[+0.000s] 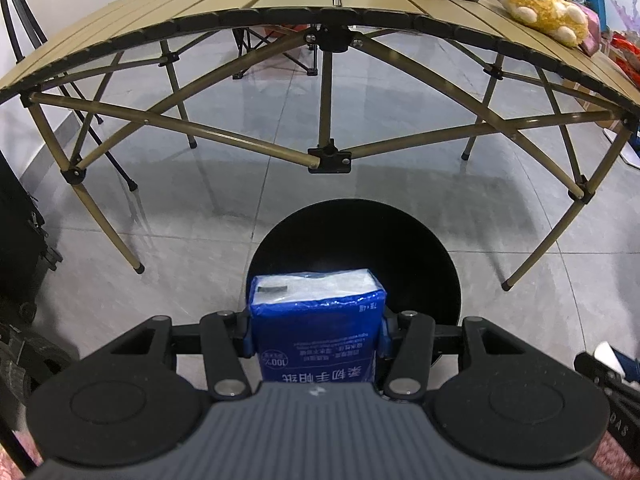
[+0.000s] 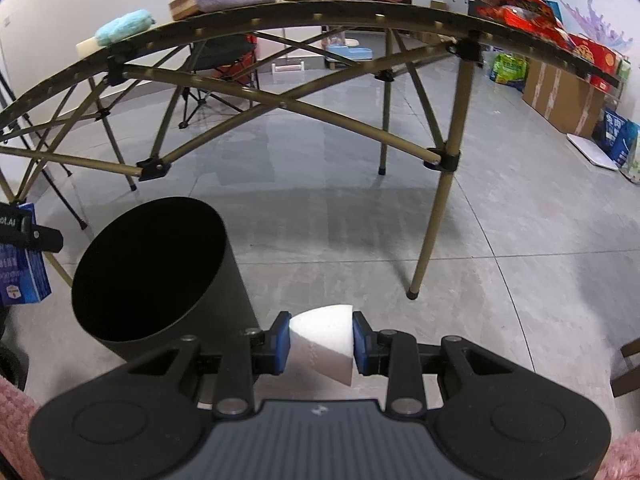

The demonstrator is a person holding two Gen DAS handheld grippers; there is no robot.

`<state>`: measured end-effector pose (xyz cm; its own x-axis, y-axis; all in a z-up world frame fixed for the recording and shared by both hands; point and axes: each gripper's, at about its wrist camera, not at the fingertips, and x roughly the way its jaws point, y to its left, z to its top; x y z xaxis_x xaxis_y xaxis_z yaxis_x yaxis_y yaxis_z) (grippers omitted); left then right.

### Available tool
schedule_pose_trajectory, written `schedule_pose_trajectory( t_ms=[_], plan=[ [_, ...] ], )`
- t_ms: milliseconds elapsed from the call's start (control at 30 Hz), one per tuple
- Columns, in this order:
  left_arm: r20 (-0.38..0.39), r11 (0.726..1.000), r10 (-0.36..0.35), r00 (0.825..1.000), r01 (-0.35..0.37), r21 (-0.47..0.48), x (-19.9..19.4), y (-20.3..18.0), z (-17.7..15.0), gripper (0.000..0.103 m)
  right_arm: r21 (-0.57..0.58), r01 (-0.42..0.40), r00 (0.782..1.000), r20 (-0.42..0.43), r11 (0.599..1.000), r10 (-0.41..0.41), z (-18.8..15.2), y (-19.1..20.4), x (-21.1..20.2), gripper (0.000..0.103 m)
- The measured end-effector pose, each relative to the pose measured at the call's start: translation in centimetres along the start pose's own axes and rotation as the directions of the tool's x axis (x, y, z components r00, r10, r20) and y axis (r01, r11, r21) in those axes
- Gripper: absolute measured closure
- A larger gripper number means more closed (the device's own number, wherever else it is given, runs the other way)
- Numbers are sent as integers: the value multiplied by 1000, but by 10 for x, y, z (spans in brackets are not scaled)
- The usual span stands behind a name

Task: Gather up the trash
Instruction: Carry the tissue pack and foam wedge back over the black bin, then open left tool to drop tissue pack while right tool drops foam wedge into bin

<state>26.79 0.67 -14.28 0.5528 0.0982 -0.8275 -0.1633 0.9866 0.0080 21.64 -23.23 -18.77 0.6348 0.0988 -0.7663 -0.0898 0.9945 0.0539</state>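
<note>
Left gripper (image 1: pixel 316 340): it is clamping a blue tissue pack (image 1: pixel 318 320) from both sides, and the pack is sticking out forward past the fingertips.
Right gripper (image 2: pixel 321 344): it is squeezing a white foam wedge (image 2: pixel 324 344) between its blue pads (image 2: pixel 280 342), the pointed end hanging downward.
Bin (image 1: pixel 400 248): a black round bin is standing on the tiled floor in front of the folding table (image 1: pixel 280 0); its mouth is facing up and looks empty, though the inside is too dark to be sure.
Tissue pack position: in the left view it is hovering above the near part of the bin's opening. From the right view the same pack (image 2: pixel 24 264) is showing at the far left, beside the bin (image 2: pixel 152 264).
Foam position: it is being held to the right of the bin, over bare floor, not yet above the opening.
Step, as I judge it: both pieces are being brought to the bin for dropping, the left one nearer to release.
Risk for the pack: letting go now may be catching the near rim, so the pack could tip out onto the floor.
Risk for the foam: it is light, so releasing it before it is over the mouth would be dropping it on the tiles.
Risk for the bin: a gripper nudging the rim could be shifting or toppling it.
</note>
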Motion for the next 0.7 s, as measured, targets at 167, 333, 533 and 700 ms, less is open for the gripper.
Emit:
schedule_pose_trajectory(
  t_ms=[167, 333, 533, 700],
  plan=[
    [-21, 1000, 7, 1000, -8, -23, 12, -6, 12, 51, 28, 17, 1000, 7, 999, -17, 0, -12, 1, 73],
    [-59, 999, 5, 998, -8, -52, 28, -9, 24, 51, 60, 28, 1000, 12, 998, -29, 3, -22, 3, 73],
    [-102, 999, -2, 995, -2, -40, 47, -26, 31, 51, 82, 41, 999, -2, 996, -41, 5, -30, 11, 73],
    [-115, 999, -8, 993, 4, -33, 56, -33, 35, 51, 94, 53, 999, -17, 994, -52, 6, -35, 19, 73]
  ],
)
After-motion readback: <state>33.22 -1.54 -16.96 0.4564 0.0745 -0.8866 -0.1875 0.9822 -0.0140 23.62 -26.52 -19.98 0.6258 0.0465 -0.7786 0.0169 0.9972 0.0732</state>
